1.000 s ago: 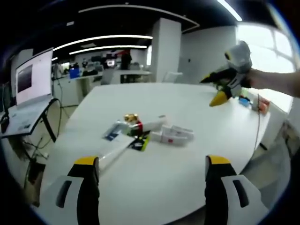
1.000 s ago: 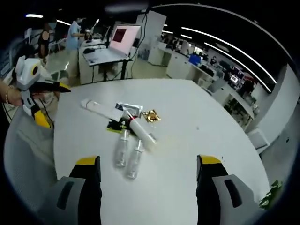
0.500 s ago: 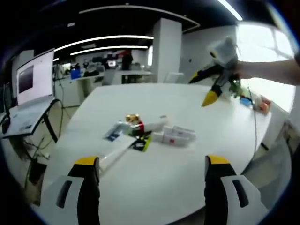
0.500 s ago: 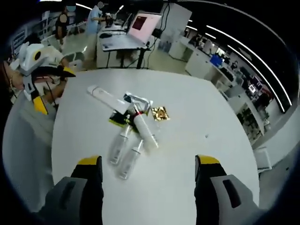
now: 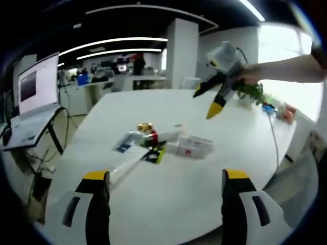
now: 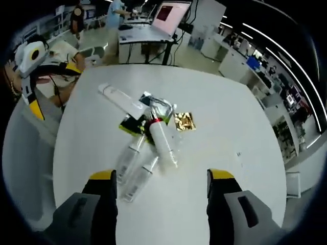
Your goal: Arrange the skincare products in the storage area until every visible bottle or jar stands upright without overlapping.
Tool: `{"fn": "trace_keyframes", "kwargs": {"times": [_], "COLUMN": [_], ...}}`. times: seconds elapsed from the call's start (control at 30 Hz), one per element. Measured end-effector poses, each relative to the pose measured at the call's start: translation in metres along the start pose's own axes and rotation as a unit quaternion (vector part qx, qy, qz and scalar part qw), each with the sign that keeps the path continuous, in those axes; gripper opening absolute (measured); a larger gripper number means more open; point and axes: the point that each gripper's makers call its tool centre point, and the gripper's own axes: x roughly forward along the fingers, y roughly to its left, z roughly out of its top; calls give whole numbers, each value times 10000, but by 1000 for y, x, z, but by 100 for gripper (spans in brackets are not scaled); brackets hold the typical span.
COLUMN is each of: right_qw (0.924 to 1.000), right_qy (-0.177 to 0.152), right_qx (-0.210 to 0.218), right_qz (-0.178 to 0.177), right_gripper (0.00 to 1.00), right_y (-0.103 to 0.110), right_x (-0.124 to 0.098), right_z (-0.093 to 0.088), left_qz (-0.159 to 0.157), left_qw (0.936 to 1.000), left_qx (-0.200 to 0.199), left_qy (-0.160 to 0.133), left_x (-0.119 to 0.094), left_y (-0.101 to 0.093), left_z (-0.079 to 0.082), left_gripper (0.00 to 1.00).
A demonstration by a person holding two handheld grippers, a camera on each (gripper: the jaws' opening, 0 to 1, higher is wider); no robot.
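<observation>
Both claws spread, empty. Bottles lie mid-table, touching a tube; likely light, smooth, rolling. Best gripped across the body.

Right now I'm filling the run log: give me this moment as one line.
phase: approach | left gripper: open, empty | right gripper: open, above pile | skincare products: lying heaped on table, none upright
</observation>
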Motion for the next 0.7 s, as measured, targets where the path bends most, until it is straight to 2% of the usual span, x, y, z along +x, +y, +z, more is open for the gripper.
{"fn": "trace_keyframes", "kwargs": {"times": [0.17,0.23,0.37,0.57,0.7], "right_qw": [9994,9992,9986,9980,9974], "right_qy": [179,204,295,354,389], "right_qx": [-204,-234,-247,-226,-221], "right_qz": [208,251,352,463,573], "right_gripper": [69,69,70,68,68], "right_y": [-2,-4,-8,-4,-8], "right_x": [22,24,41,53,73], "right_z": [2,1,-1,2,6], "left_qz": [-4,-3,-15,-19,-85], "left_qw": [10000,10000,9999,9998,9997], "left_qx": [14,8,16,33,49], "left_qy": [46,70,125,180,232], "left_x": [1,1,2,3,4], "left_y": [-1,-1,-2,-2,-5], "left_z": [-2,-3,-5,-7,-9], "left_gripper": [82,82,82,81,81]}}
